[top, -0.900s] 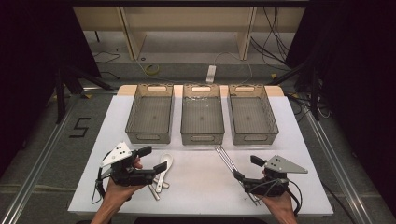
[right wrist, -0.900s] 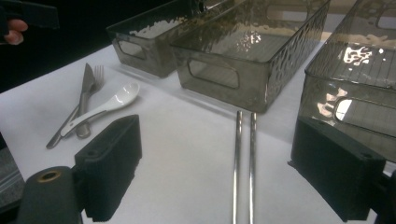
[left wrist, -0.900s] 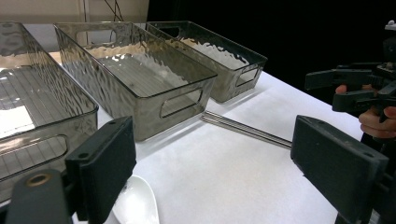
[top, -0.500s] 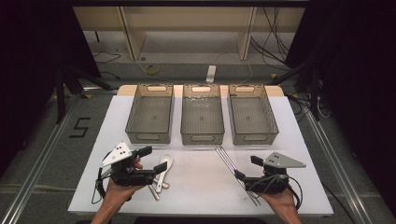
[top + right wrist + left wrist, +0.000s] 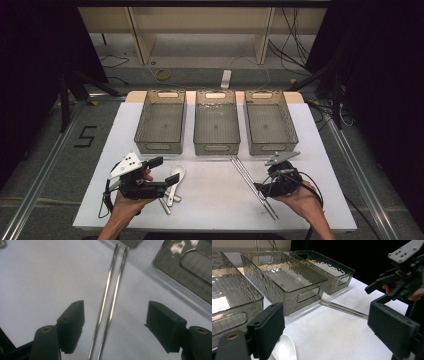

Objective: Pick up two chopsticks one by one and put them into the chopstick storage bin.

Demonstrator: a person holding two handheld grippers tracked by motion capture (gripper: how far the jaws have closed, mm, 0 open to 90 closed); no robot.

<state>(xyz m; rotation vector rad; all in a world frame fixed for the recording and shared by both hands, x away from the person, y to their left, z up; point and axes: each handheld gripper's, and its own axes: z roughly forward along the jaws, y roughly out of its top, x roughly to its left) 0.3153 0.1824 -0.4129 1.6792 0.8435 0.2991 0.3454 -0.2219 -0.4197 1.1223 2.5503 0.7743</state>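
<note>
Our right gripper (image 5: 115,325) has its jaws spread wide, and the 2 chopsticks (image 5: 110,300) run up between them, touching neither pad. In the high view that gripper (image 5: 267,186) sits by the tabletop's front right corner, held in our right hand (image 5: 300,200), right over the near end of the chopsticks (image 5: 250,180), which lie side by side on the white tabletop (image 5: 215,210) and slant away toward the middle bin.

Our left gripper (image 5: 324,332) is open too, with nothing between its jaws. Just below the left jaw we see the bowl of a white spoon (image 5: 284,350). From above, this gripper (image 5: 162,172) is near the front left corner in our left hand (image 5: 125,205), and the spoon (image 5: 175,177) lies just beside its jaws with other metal cutlery (image 5: 164,205) under it.

3 clear grey bins stand in a row along the far edge: left bin (image 5: 161,127), middle bin (image 5: 216,127), right bin (image 5: 271,127). All 3 look empty.
</note>
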